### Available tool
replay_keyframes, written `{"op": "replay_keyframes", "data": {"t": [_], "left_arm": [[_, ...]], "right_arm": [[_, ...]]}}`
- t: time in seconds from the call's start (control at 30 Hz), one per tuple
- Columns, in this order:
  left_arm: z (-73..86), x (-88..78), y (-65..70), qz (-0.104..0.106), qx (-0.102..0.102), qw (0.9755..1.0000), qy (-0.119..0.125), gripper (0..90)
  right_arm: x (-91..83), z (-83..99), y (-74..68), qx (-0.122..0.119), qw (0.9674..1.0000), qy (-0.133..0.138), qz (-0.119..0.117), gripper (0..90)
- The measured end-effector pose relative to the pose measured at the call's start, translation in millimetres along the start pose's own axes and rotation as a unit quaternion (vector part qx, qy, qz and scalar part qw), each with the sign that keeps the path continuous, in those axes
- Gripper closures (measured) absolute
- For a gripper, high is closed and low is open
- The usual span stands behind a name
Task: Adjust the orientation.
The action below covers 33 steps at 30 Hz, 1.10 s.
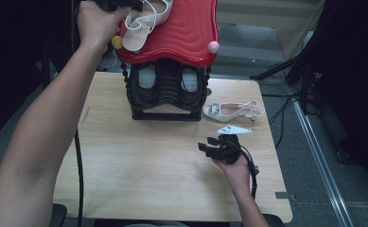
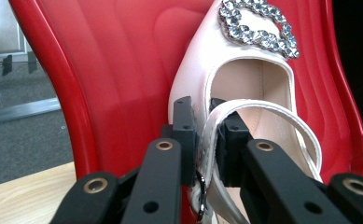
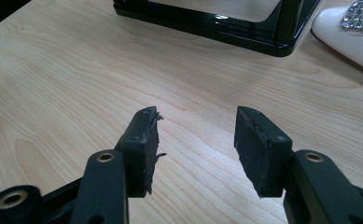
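A white slingback shoe with a rhinestone buckle lies on the red wavy tray on top of a black rack. My left gripper reaches it from the tray's left. In the left gripper view the left gripper is shut on the heel strap of the shoe, with red tray behind. The matching shoe lies on its side on the table, right of the rack. Nearer the person, my right gripper rests low over the wood, open and holding nothing.
The wooden table carries the rack at its far middle. The rack's base and the second shoe's toe lie ahead of the right gripper. A yellow knob and a pink knob mark the tray's near corners. Cables trail on the floor at right.
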<state>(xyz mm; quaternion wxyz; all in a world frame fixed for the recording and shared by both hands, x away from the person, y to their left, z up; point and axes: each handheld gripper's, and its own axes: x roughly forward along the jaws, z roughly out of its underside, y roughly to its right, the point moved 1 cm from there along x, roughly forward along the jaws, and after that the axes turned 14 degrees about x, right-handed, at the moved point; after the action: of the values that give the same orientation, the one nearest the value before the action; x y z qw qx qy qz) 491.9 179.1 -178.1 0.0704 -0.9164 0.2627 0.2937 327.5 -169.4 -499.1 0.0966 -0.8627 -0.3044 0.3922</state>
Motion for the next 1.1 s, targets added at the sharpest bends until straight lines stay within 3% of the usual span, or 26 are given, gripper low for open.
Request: {"op": "replay_keyframes", "data": {"t": [0.2, 0.3, 0.33, 0.47, 0.67, 0.8, 0.97, 1.1], "left_arm": [[-0.2, -3.0, 3.0, 0.012, 0.011, 0.9999, -0.007, 65.3], [-1.8, -6.4, 3.5, 0.005, 0.023, 0.9997, -0.007, 58.3], [-2.8, -8.7, 2.9, 0.013, 0.022, 0.9996, -0.008, 54.6], [-5.7, -14.9, 5.1, 0.015, 0.03, 0.9994, -0.004, 49.5], [-9.2, -23.0, 9.5, 0.027, 0.04, 0.9988, -0.004, 47.8], [-11.3, -33.8, 7.6, 0.048, 0.027, 0.9982, 0.023, 46.4], [-10.0, -39.4, 3.6, 0.036, 0.036, 0.9986, 0.009, 46.4], [-4.4, -41.6, -4.8, 0.036, 0.032, 0.9988, 0.008, 46.4]], "right_arm": [[0.3, 0.1, -0.3, -0.002, 1.0, -0.001, 0.0, 50.8], [0.0, 0.0, 0.4, -0.002, 1.0, 0.0, 0.0, 50.8], [-0.1, -0.1, 0.6, -0.001, 1.0, 0.0, 0.0, 50.8], [0.7, -0.1, 0.9, 0.0, 1.0, -0.002, 0.002, 50.8], [0.1, -0.3, 1.1, -0.002, 1.0, 0.001, 0.002, 50.9], [-0.6, -0.4, 1.0, 0.001, 1.0, 0.002, 0.003, 50.8], [-0.9, -0.5, 1.4, 0.0, 1.0, 0.002, 0.004, 50.9], [-1.5, -0.9, 2.3, 0.0, 1.0, 0.004, 0.005, 50.8]]}}
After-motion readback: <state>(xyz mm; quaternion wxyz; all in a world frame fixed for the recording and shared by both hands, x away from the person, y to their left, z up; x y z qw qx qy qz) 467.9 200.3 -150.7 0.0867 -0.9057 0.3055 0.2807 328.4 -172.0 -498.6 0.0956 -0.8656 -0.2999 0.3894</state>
